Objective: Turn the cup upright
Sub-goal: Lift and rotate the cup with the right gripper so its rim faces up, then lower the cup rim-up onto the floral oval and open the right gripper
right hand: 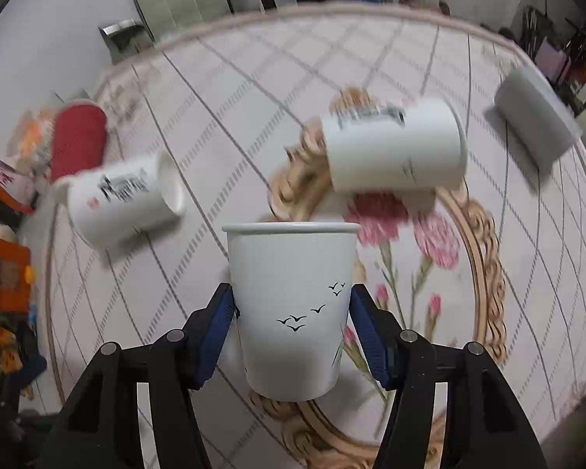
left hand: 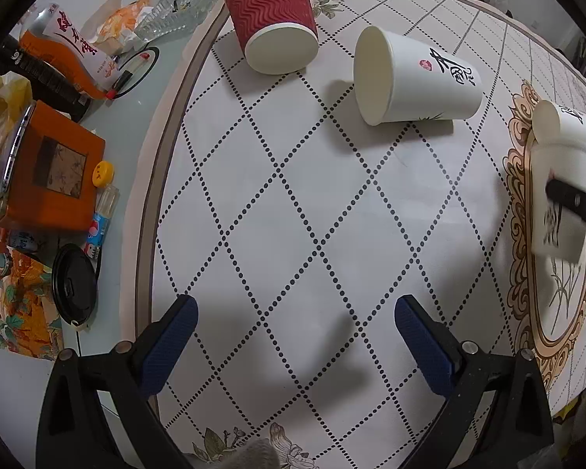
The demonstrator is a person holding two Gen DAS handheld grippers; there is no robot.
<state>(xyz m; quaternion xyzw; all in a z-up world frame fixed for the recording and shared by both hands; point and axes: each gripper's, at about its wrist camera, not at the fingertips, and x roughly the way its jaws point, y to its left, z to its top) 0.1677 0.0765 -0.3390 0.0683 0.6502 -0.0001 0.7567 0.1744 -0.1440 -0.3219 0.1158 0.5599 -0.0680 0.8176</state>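
My right gripper (right hand: 291,305) is shut on a white paper cup with small black birds (right hand: 291,293), held upright with its rim up, above the table mat; it also shows at the right edge of the left wrist view (left hand: 558,203). My left gripper (left hand: 295,312) is open and empty, low over the mat. A red ribbed cup (left hand: 271,19) and a white cup with black lettering (left hand: 414,78) lie on their sides ahead of it. Another white cup (right hand: 394,148) lies on its side beyond the held cup.
A grey cup (right hand: 535,121) lies on its side at the far right. The patterned mat (left hand: 293,203) covers the table. Left of it stand an orange box (left hand: 54,168), a black lid (left hand: 74,285), bottles, snack bags (left hand: 70,43) and a glass ashtray (left hand: 179,8).
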